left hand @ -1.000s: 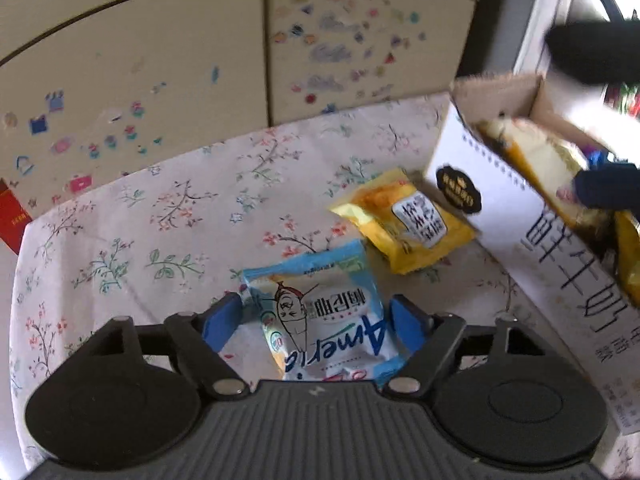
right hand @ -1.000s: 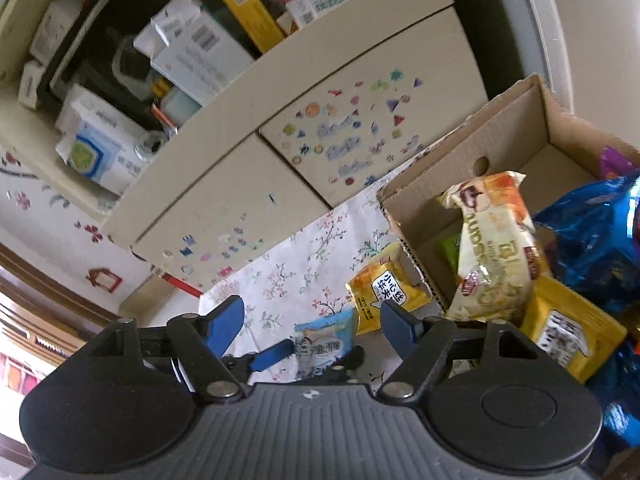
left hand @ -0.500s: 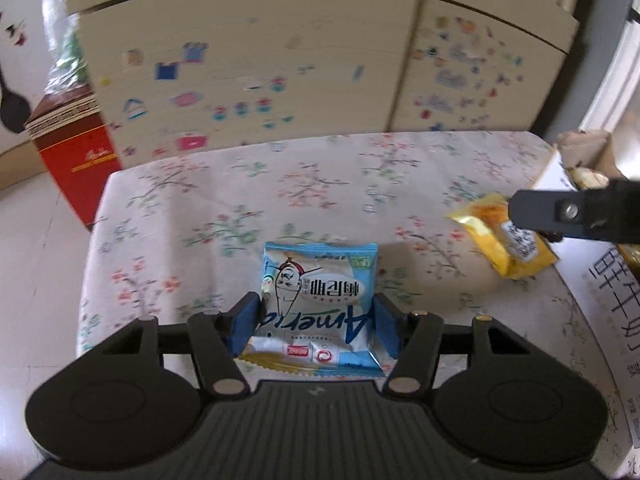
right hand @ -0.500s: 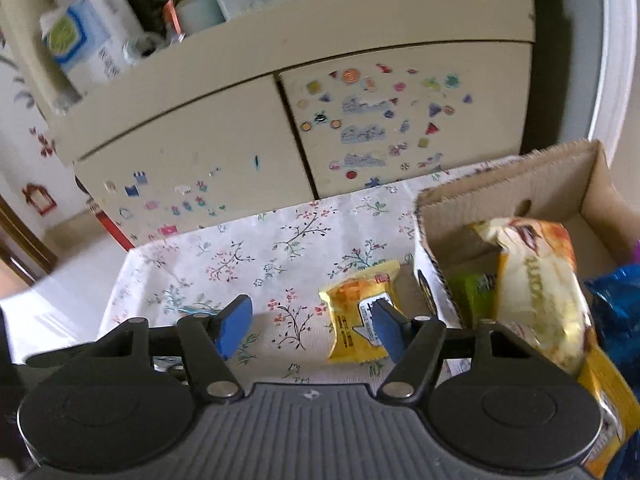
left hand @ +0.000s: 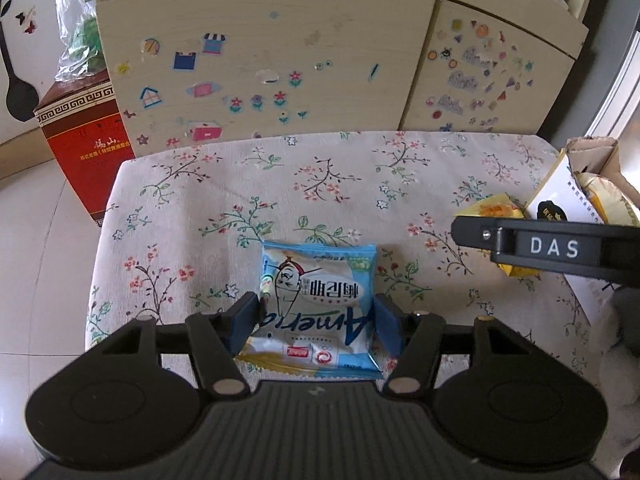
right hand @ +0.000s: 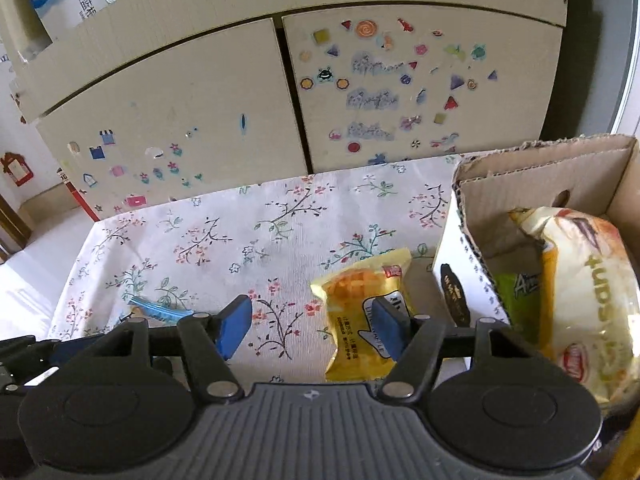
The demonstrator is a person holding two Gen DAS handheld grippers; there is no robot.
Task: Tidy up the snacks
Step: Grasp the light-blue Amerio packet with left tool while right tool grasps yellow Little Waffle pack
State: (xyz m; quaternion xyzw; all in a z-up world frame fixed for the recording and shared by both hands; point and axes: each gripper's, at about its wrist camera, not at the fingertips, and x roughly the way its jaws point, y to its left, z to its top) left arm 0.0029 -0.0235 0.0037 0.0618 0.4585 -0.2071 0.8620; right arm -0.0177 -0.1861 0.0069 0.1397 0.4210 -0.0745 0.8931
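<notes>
- Snacks lay on a floral tablecloth and in a cardboard box at the right of the frame.
- Red carton stood at the upper left of the left wrist view, beside a stickered cabinet.
- Blue snack packet lay flat at lower centre, between the blue pads of the left gripper; jaws stood apart, one pad at each side edge, whether they touched it I cannot tell.
- Right gripper hung over the cloth with jaws apart, its right pad in front of a yellow snack packet.
- Yellow packet lay just beside the box.
- Large pale-orange bag stood in the box.
</notes>
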